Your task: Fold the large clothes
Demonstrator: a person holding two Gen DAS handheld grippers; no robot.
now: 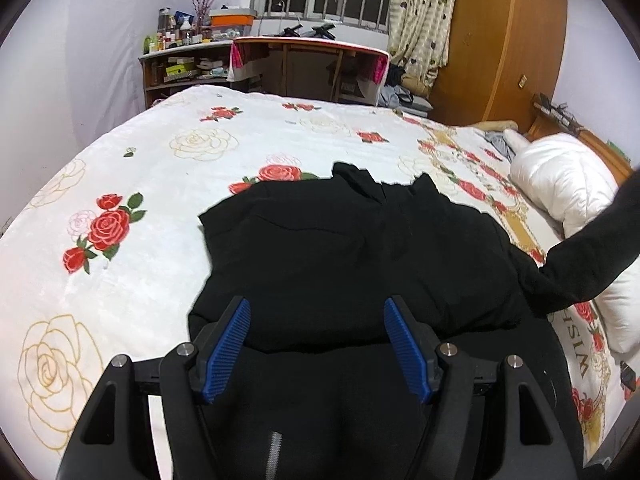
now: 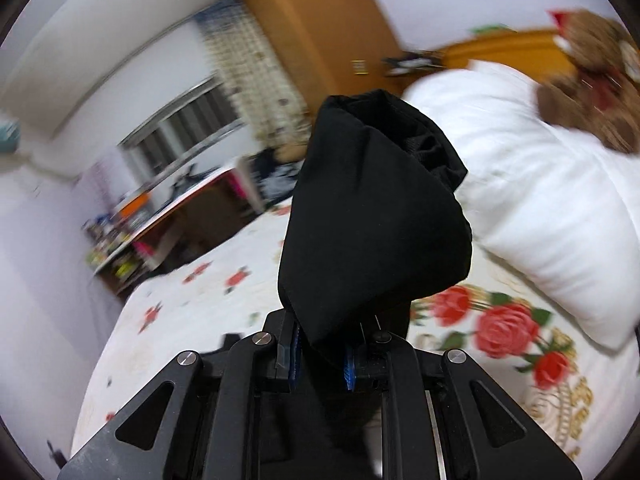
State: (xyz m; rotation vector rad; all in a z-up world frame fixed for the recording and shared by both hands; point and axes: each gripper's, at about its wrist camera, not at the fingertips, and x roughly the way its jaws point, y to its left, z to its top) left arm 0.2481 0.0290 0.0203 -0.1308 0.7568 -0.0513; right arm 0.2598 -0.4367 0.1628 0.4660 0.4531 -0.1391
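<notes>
Black garment (image 1: 360,256) lies spread on the floral bed (image 1: 120,168), its near hem just ahead of the left gripper (image 1: 316,344), whose fingers (image 1: 228,348) stand wide and empty, angled down over it. One sleeve (image 2: 372,216) is pinched between the right gripper (image 2: 322,364) fingers, held above the bed, apparently for folding inward. White pillow (image 2: 540,200) lies beyond.

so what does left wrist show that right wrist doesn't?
Left wrist only: the black garment's body spread flat on the bed, the open left gripper above its near edge, the cluttered shelf.
Right wrist only: the right gripper shut on the sleeve, lifted off the bed; a brown plush toy.
Both: floral bedspread, white pillow, wooden wardrobe, window.
</notes>
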